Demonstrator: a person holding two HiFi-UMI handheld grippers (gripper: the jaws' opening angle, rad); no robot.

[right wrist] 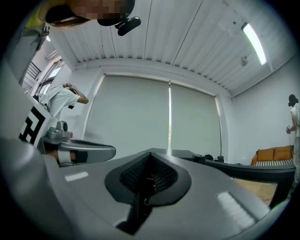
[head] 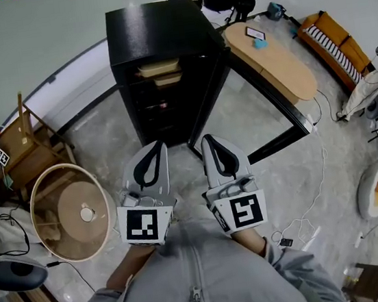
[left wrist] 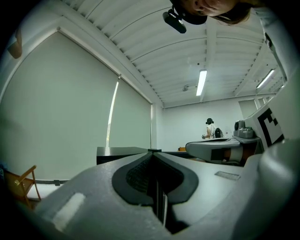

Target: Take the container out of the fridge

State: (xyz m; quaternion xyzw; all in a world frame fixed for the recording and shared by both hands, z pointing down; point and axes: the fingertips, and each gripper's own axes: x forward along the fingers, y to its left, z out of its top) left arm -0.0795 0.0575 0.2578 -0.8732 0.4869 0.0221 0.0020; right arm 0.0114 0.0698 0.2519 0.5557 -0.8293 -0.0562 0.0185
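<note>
A tall black fridge (head: 160,40) stands ahead with its door (head: 265,102) swung open to the right. On its upper shelves lie two flat tan containers (head: 159,68), one above the other. My left gripper (head: 155,146) and right gripper (head: 209,139) are held side by side, pointing level at the fridge and a short way from it. Both are shut with nothing between their jaws. In the left gripper view my left gripper (left wrist: 152,151) shows its jaws meeting before the fridge (left wrist: 117,152). In the right gripper view my right gripper (right wrist: 151,152) is pressed shut, with the fridge door (right wrist: 253,169) at the right.
A round wooden table (head: 69,211) and a wooden chair (head: 26,144) stand at the left. Behind the open door is a long wooden table (head: 274,60), with an orange sofa (head: 333,38) beyond it. Cables (head: 301,218) trail over the floor at the right.
</note>
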